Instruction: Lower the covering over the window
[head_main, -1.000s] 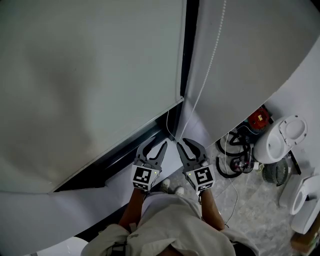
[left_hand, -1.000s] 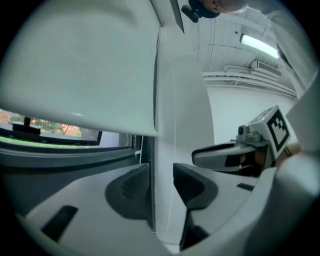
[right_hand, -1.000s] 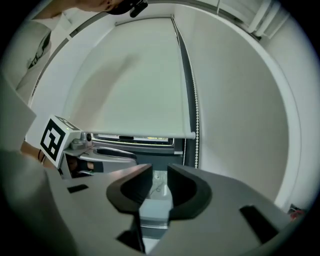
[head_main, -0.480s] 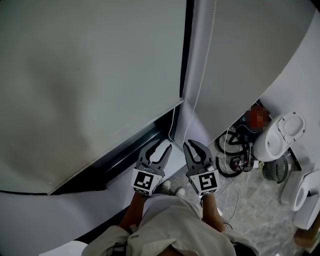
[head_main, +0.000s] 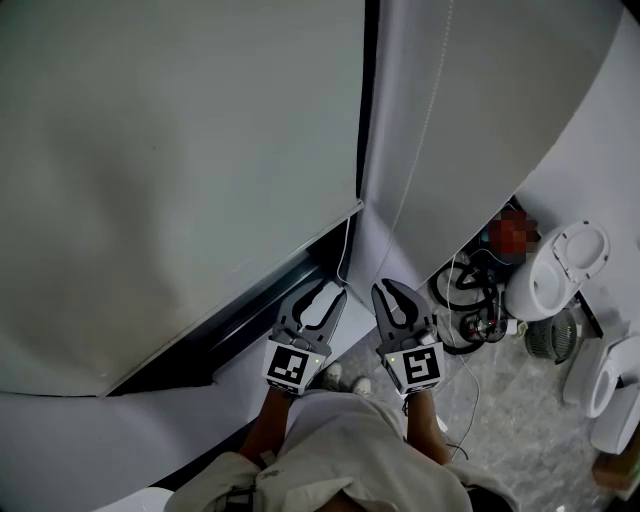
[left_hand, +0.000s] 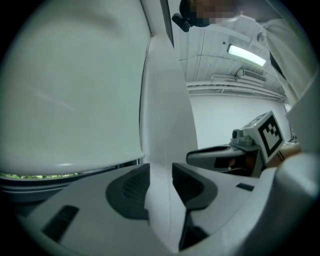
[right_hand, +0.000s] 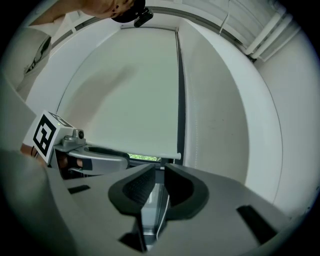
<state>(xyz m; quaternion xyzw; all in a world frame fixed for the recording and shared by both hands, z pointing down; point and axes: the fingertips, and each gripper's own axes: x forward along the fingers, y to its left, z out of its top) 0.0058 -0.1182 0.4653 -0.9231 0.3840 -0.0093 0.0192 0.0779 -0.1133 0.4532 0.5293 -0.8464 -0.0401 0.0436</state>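
A pale roller blind (head_main: 180, 180) covers most of the window, and its bottom bar (head_main: 240, 285) hangs above a dark gap over the sill. A white bead cord (head_main: 415, 150) hangs beside the blind and loops down to my grippers. My right gripper (head_main: 392, 296) has its jaws drawn close on the cord (right_hand: 162, 210), which runs between them in the right gripper view, where the gripper (right_hand: 158, 172) points at the blind's lower corner (right_hand: 172, 156). Just left of it, my left gripper (head_main: 318, 298) stands open. In its own view the gripper (left_hand: 161, 172) frames only the white wall strip (left_hand: 165, 110).
On the floor to the right lie coiled black cables (head_main: 465, 300), a white toilet-like fixture (head_main: 555, 275), a small round fan (head_main: 550, 342) and more white fixtures (head_main: 610, 400). The dark window frame (head_main: 368, 90) runs up between blind and wall. The person's shoes (head_main: 345, 378) show below the grippers.
The right gripper's jaws have gone from wide apart to nearly together around the cord. Both grippers have drifted slightly down and right in the head view.
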